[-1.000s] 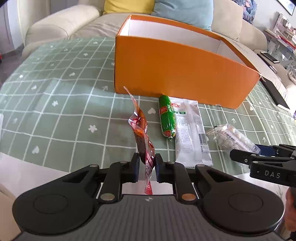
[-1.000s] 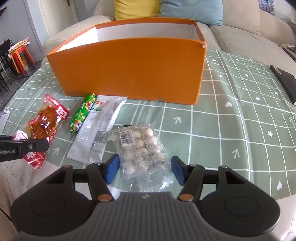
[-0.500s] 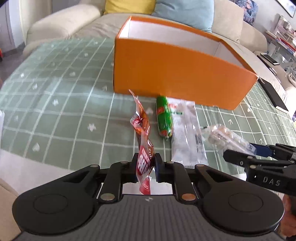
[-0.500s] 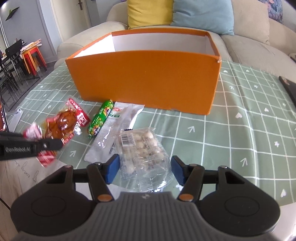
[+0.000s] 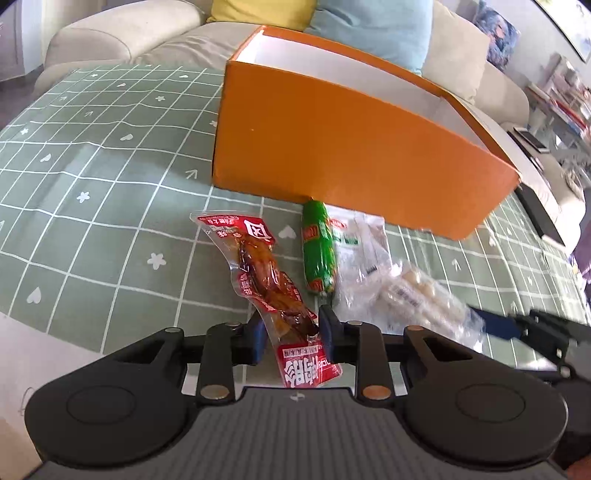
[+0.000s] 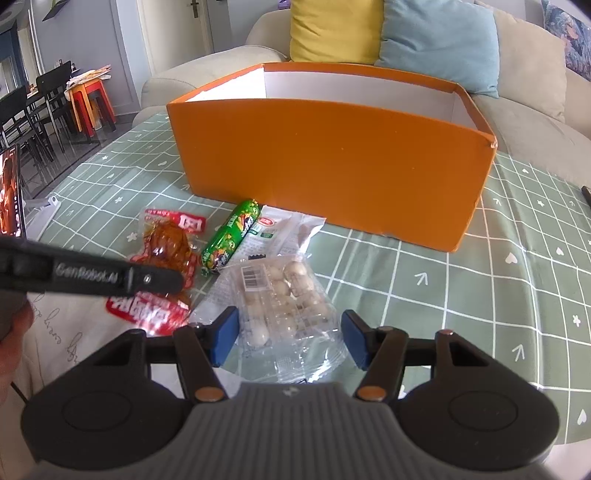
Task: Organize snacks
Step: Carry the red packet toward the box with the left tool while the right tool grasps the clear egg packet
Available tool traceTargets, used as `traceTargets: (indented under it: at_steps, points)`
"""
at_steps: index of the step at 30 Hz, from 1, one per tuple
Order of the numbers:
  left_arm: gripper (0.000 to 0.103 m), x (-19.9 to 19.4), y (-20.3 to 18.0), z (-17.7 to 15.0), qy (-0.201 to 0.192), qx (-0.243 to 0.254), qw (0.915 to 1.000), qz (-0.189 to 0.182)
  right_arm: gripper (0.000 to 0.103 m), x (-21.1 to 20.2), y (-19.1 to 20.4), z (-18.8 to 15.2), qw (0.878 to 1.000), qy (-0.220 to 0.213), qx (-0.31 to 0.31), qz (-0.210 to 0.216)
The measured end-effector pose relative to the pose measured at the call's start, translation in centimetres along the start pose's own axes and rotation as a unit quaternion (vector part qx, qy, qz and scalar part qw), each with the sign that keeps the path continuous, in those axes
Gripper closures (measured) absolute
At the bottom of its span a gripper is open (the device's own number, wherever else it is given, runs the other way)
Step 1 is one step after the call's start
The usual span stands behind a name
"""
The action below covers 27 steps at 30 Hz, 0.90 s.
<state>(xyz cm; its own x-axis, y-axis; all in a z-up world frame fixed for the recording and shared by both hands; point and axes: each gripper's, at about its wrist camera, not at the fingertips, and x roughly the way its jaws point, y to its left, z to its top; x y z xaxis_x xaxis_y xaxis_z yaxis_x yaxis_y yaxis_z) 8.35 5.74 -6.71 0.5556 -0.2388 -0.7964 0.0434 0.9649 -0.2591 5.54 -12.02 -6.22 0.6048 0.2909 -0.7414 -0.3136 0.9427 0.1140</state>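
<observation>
A red snack packet [image 5: 273, 291] is pinched by the left gripper [image 5: 290, 334]. A clear pack of white balls [image 6: 284, 299] is straddled, untouched, by the wide-spread right gripper [image 6: 290, 338]; the orange box [image 6: 332, 162] is seen at twelve o'clock.

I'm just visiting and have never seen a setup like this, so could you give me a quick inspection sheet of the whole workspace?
Surface: table under a green grid tablecloth.
Job's things: open orange box, inside not visible; red meat snack pack; green sausage; white packet; clear bag of white pieces. All four snacks lie outside the box, in front of it.
Clutter: paper sheet at the near table edge.
Grippers: left claw is closed on the red meat snack pack; right claw is open, straddling the clear bag.
Cables: nothing seen.
Surroundings: sofa with yellow cushion and blue cushion; dining chairs.
</observation>
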Motion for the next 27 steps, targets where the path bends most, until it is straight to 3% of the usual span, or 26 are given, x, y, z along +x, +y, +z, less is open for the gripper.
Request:
traceTargets:
  at_steps: [10, 27]
  points:
    - [0.086, -0.3, 0.5, 0.5, -0.011, -0.030, 0.9995, -0.006, 0.044, 0.4, -0.1, -0.2, 1.000, 0.010, 0.003, 0.002]
    - [0.088, -5.3, 0.0, 0.6, -0.057, -0.043, 0.9970, -0.030, 0.045, -3.3, -0.3, 0.7, 0.999, -0.032, 0.013, 0.002]
